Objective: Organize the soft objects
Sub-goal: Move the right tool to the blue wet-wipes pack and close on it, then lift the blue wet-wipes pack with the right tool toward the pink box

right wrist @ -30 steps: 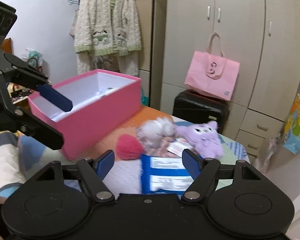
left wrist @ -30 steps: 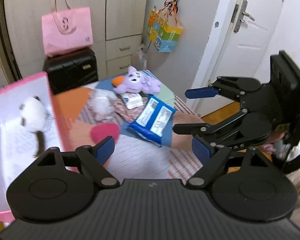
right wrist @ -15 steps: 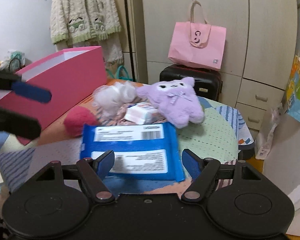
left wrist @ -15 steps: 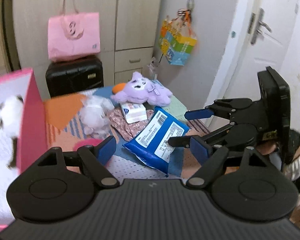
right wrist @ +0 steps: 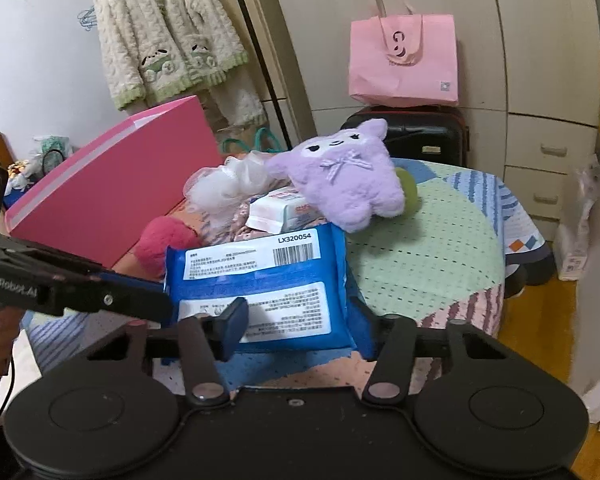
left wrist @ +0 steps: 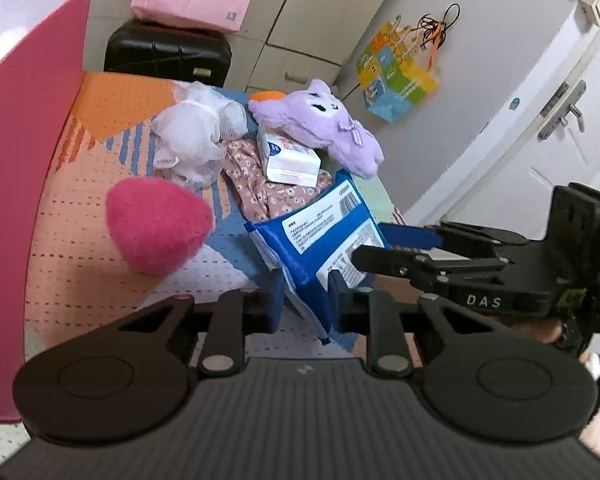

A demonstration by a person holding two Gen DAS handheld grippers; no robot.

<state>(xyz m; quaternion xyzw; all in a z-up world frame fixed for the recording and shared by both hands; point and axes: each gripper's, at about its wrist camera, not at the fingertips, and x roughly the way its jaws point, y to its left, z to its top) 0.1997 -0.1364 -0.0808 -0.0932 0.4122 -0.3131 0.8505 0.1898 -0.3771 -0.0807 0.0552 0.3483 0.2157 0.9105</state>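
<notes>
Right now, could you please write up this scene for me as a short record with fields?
surface: patterned tablecloth
left gripper: shut on the blue wipes pack, at its near edge
right gripper: jaws closing, the pack's side between them
container: pink box, left of the pile
loose items: pink plush ball, white mesh puff, purple plush toy, small white tissue pack on floral cloth
background: pink tote bag on black suitcase
</notes>
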